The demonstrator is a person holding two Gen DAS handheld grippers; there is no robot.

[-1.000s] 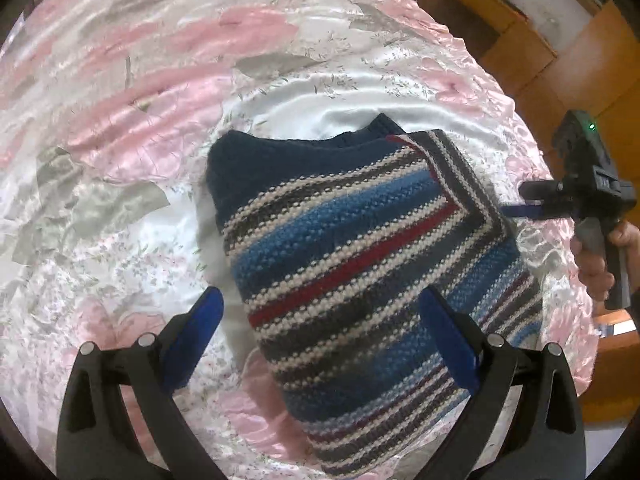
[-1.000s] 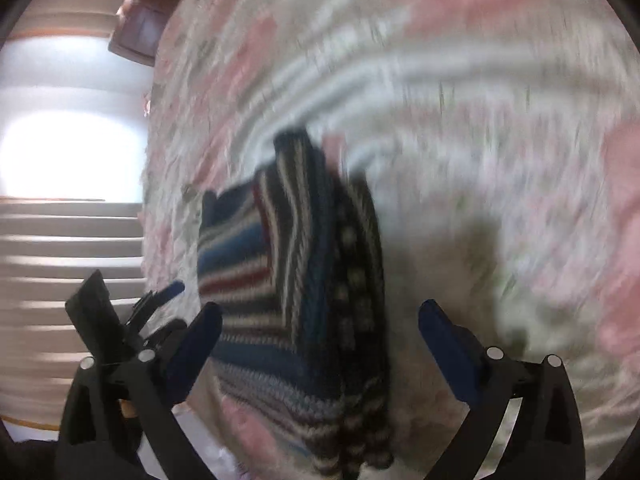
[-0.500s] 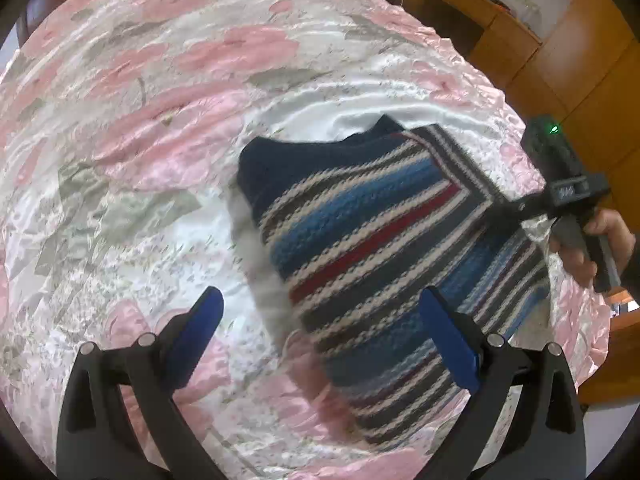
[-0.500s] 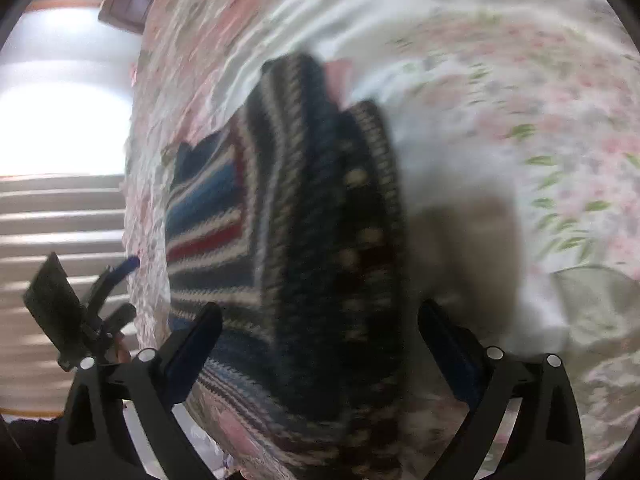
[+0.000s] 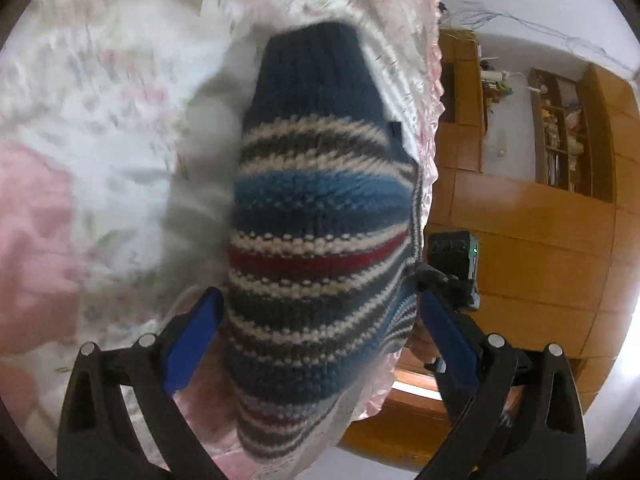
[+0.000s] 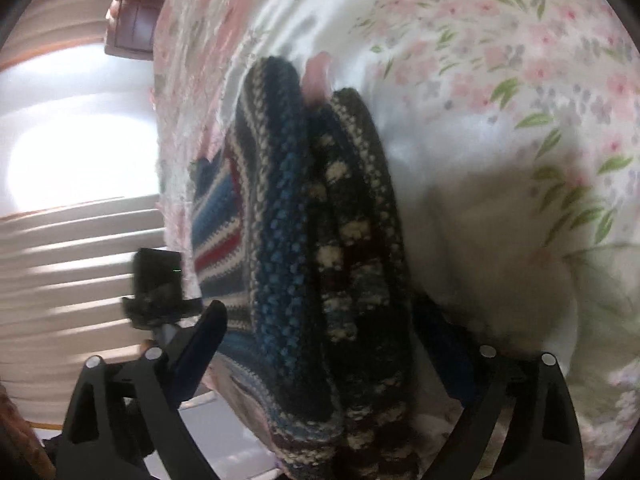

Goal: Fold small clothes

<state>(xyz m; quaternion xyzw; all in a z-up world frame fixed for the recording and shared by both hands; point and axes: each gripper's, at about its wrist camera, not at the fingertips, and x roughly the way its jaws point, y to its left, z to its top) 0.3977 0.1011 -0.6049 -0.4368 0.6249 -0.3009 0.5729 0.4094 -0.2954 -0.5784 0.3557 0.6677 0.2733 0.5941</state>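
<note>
A folded knit sweater [image 5: 320, 216], navy with blue, white, grey and red stripes, lies near the edge of a bed. My left gripper [image 5: 320, 336] is open and low at one end of it, with the knit filling the gap between the blue pads [image 5: 192, 336]. My right gripper [image 6: 320, 344] is open at the other side, straddling the stacked folded layers of the sweater [image 6: 320, 220]. In the left wrist view the right gripper [image 5: 452, 268] sits at the sweater's right edge. The left gripper [image 6: 156, 284] shows small at the left of the right wrist view.
The bed carries a shiny pink and white floral cover [image 5: 100, 140] with a frilled edge [image 5: 432, 92] just beyond the sweater. Wooden cabinets and shelves [image 5: 540, 200] stand past that edge. A bright window with slats [image 6: 80, 200] and a wooden headboard [image 6: 128, 28] lie on the other side.
Both grippers have dropped low and closed in on the folded sweater from opposite sides. It now sits between each pair of open fingers instead of ahead of them.
</note>
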